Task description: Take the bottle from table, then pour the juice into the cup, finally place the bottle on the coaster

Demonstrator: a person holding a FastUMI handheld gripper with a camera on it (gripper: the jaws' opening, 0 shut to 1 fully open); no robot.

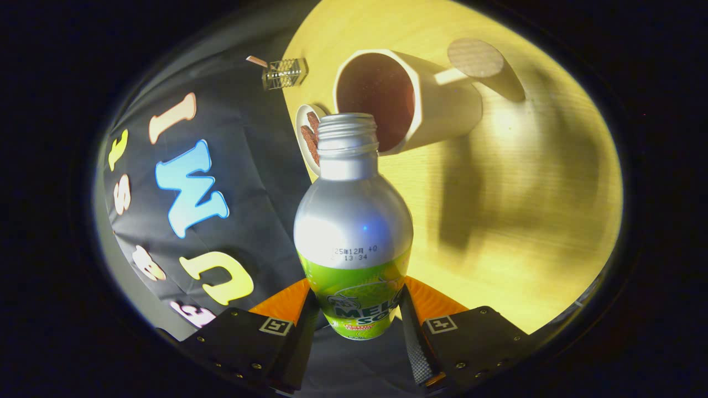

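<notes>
My gripper [357, 315] is shut on a silver bottle [353, 221] with a green label, both fingers pressing its lower body. The bottle is uncapped and tilted, its open threaded mouth pointing at a white cup [406, 99] just beyond it. The cup's dark inside faces me and the bottle's mouth sits at the cup's near rim. A round brown coaster [474, 57] lies on the wooden table [531, 221] just past the cup. No liquid stream can be made out.
A small white dish [307, 132] with brown pieces sits left of the bottle's neck, at the table's edge. A clear plastic box [285, 73] stands farther back by the black cloth wall. Shadows fall across the bare wood right of the cup.
</notes>
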